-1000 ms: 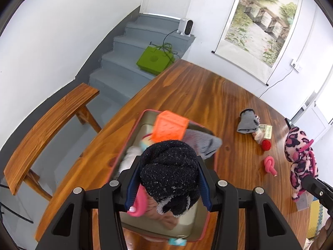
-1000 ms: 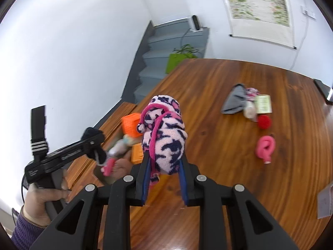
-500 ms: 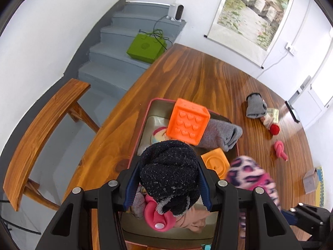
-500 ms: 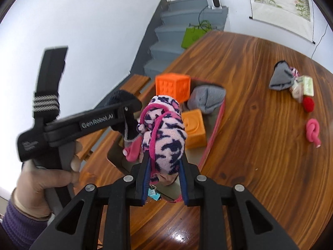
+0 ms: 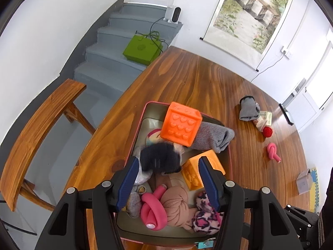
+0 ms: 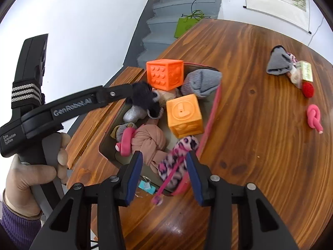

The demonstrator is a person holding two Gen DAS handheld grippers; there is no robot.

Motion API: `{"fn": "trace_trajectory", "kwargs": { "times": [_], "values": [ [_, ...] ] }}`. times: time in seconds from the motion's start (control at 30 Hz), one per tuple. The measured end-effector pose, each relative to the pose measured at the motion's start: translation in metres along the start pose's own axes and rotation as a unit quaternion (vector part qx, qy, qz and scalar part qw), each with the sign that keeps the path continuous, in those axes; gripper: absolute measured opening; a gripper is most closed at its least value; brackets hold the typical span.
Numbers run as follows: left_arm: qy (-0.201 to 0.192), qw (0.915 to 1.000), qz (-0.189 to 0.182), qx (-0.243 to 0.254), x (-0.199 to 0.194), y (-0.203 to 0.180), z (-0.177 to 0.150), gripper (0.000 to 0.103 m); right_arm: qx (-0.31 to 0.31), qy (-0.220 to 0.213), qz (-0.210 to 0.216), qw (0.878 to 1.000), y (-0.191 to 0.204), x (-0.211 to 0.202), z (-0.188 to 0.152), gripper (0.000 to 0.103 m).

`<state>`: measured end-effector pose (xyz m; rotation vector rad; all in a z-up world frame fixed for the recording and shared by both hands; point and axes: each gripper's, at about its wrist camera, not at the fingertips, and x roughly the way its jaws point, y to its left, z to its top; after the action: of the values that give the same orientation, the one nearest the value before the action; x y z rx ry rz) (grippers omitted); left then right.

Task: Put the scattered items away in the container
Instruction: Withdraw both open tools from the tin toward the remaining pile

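Both my left gripper (image 5: 167, 176) and right gripper (image 6: 164, 169) just opened, dropping the black sock (image 5: 160, 158) and leopard toy (image 6: 177, 160) into the box (image 6: 210, 116); a few things (image 6: 314, 118) beside it are left.

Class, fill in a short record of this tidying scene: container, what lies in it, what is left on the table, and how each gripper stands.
container: bin with pink rim, on table
in bin: two orange cubes, grey sock, black sock, tan knot, pink knot, leopard plush
left on table: grey sock, red ball, pink knot, small packet
left gripper: jaws just opened, black sock released
right gripper: jaws just opened, plush loose between them
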<state>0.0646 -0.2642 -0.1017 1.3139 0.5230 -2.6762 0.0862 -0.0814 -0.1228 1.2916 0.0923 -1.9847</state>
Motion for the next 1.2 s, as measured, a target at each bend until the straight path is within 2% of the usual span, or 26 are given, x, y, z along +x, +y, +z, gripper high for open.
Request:
{"fn": "trace_trajectory", "kwargs": {
  "times": [0.27,0.47,0.5,0.53,0.57,0.83,0.93,1.2],
  "values": [
    [-0.009,0.9999,-0.002,-0.005,-0.013,-0.022,-0.008,0.061,0.038,-0.013,-0.010,0.999,-0.035,-0.032,-0.018,0.048],
    [-0.001,0.9999,-0.016,0.005,-0.012,-0.065,-0.024,0.061,0.079,-0.015,-0.029,0.996,-0.077,-0.058,-0.045,0.048],
    [0.000,0.9998,-0.018,0.006,-0.011,-0.073,-0.027,0.066,0.085,-0.016,-0.033,0.996,-0.083,-0.062,-0.049,0.048],
    [0.000,0.9998,-0.020,0.008,-0.011,-0.080,-0.030,0.076,0.090,-0.017,-0.036,0.995,-0.090,-0.068,-0.054,0.048],
    [-0.002,0.9997,-0.021,0.009,-0.010,-0.088,-0.034,0.080,0.092,-0.018,-0.038,0.995,-0.095,-0.071,-0.057,0.048],
    [0.008,0.9990,-0.025,0.036,0.000,-0.154,-0.059,0.081,0.117,-0.020,-0.060,0.991,-0.142,-0.102,-0.092,0.048],
    [0.011,0.9986,-0.028,0.044,0.003,-0.174,-0.069,0.090,0.125,-0.022,-0.065,0.990,-0.157,-0.112,-0.105,0.048],
    [0.018,0.9965,-0.024,0.078,0.009,-0.223,-0.084,0.090,0.161,-0.029,-0.068,0.984,-0.199,-0.135,-0.131,0.048]
  ]
}}
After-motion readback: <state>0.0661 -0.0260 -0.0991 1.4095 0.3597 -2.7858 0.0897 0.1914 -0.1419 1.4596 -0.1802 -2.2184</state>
